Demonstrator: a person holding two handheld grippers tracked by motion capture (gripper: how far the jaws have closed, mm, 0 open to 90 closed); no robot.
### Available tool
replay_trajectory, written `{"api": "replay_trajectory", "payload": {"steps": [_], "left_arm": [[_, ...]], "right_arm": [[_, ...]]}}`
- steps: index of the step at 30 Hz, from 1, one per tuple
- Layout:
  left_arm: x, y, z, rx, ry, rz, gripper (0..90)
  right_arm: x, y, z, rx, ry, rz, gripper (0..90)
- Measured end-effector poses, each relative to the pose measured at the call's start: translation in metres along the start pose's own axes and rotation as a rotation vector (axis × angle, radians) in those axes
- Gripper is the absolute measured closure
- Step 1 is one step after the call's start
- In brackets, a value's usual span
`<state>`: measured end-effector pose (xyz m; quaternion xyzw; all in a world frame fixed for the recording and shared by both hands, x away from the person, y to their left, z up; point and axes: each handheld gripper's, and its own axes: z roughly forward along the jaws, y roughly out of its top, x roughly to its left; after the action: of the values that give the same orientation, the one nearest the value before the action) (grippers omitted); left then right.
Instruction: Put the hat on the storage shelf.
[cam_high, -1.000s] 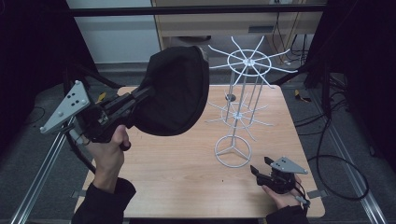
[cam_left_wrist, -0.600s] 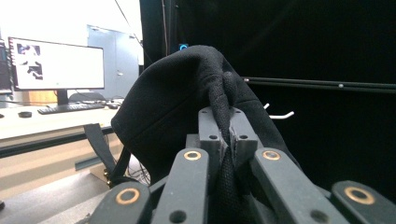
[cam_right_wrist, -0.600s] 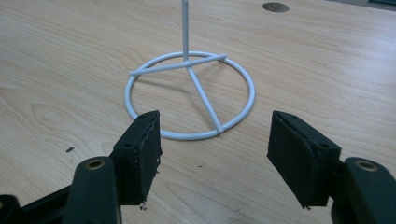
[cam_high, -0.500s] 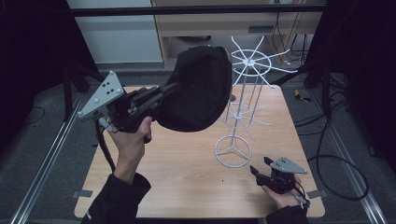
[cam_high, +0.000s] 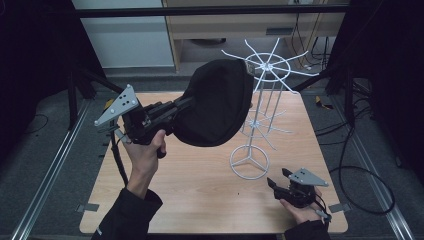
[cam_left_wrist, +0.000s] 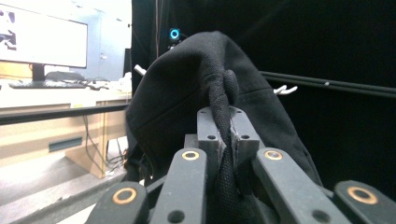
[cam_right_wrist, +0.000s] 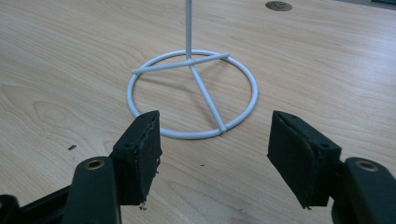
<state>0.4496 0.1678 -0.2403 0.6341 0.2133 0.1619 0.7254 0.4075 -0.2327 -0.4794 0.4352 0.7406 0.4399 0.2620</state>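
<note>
One light wooden table (cam_high: 200, 195) stands among dark curtains, cables trailing right.

Matt cloth, painted wire, pale wood

The black cap (cam_high: 215, 107) was matt woven cloth; the white rack (cam_high: 260, 110) looked smooth coated wire; the table (cam_high: 190, 190) showed light, faintly grained wood.

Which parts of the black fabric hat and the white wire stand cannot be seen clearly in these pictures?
- Black fabric hat, high view: its inside faces away; its held edge is covered by the left gripper.
- White wire stand, high view: the hat hides its left arms, so contact between them is unclear.
- Stand, right gripper view: the top edge cuts off the pole above the ring base.
- Left gripper view: the hat blocks the stand.
</note>
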Motion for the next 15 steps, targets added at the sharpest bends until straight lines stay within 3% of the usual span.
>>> {"api": "replay_trajectory", "payload": {"steps": [15], "left_arm": [[0.008, -0.034, 0.015, 0.152, 0.038, 0.007, 81.6]], "right_arm": [[0.001, 0.0, 0.0, 0.006, 0.001, 0.0, 34.5]]}}
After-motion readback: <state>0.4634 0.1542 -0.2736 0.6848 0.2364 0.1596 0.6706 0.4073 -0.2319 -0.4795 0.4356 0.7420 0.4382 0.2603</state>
